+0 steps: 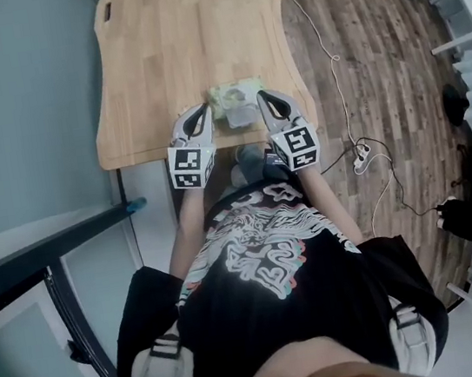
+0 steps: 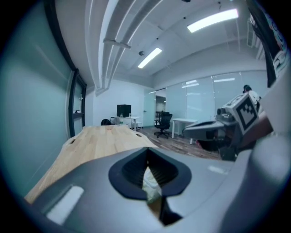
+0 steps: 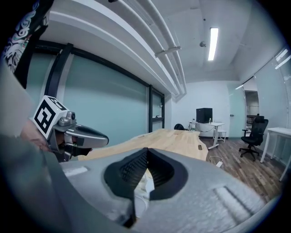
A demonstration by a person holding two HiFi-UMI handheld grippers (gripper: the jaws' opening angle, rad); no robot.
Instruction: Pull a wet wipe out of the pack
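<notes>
Left gripper (image 2: 146, 159) is holding its jaws pressed together, and the right gripper (image 3: 146, 157) is doing likewise; neither is plainly clamping anything. Both are hanging at the near edge of the wooden table (image 1: 172, 52), which is stretching away ahead of their tips. The wipe pack (image 1: 237, 104) is lying on that edge, just between the two sets of tips. Judging by this, the pull itself is not yet happening, and the hands are only lining up on the pack. Next, one gripper is probably going to have to steady the pack while the other is opening, nipping the exposed wipe at the slot and drawing it upward. Pale stuff (image 2: 152, 190) is showing through the slit under each pair of closed jaws. Whether that is the pack lying beyond or a wipe corner being pinched, I cannot tell. The pack's opening is looking too small to make out in the head view.
</notes>
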